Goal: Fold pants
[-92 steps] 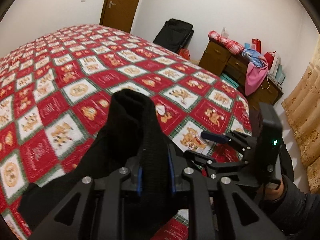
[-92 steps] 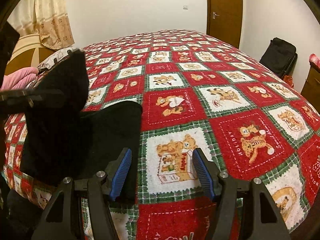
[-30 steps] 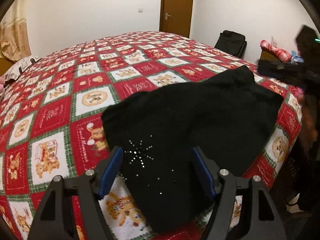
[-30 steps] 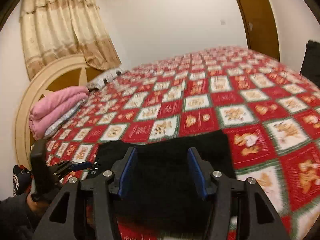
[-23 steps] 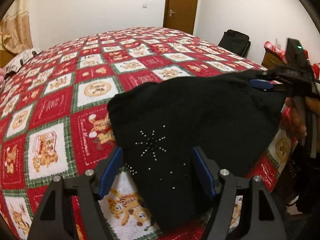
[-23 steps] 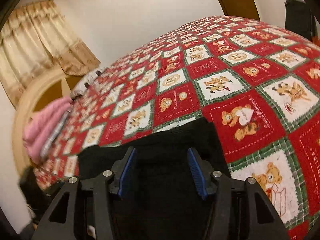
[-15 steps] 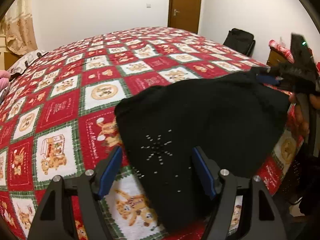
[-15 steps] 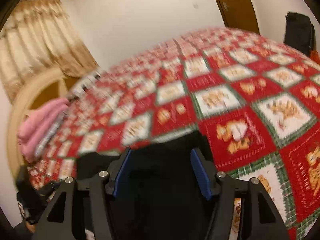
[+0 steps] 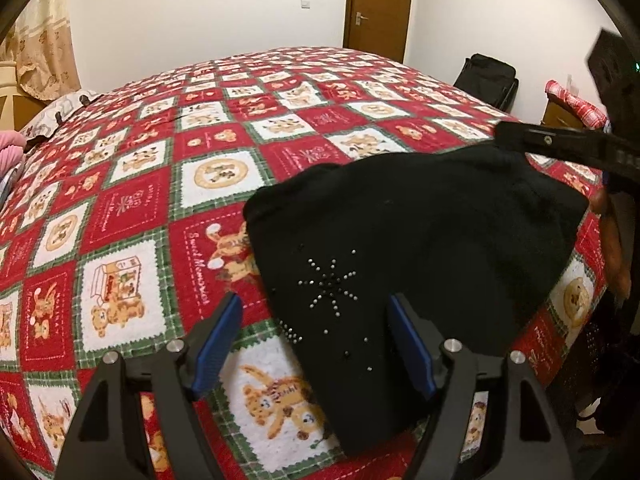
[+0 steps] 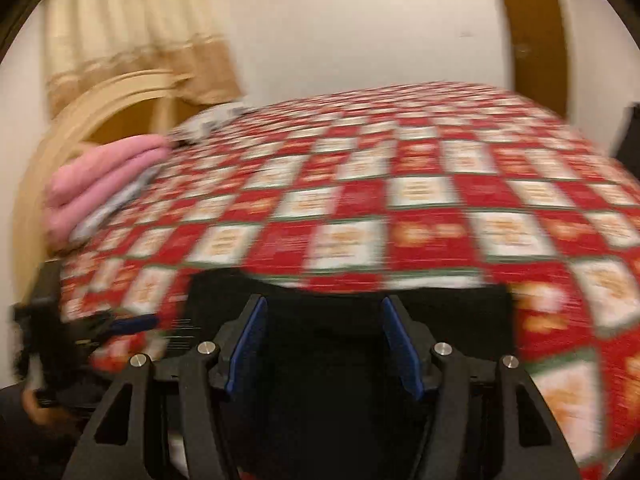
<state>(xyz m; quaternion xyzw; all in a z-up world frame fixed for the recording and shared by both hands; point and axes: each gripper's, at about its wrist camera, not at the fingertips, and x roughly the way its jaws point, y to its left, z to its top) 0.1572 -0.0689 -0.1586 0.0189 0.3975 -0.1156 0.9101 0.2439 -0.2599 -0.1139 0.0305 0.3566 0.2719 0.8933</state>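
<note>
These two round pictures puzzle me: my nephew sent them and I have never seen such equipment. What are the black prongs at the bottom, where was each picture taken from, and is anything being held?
No robot here: a person holds a hand tool with two fingers in each hand, and each tool carries a wide-angle camera looking along those fingers. One picture comes from the left gripper, the other, blurred, from the right gripper. The blue strips are the fingers' pads. Black pants, decorated with small studs, lie folded near the edge of a bed with a red teddy-bear quilt. Nothing is held: both grippers hover open over the fabric, the left one's jaws opening. The right tool also shows at the left picture's right edge.
</note>
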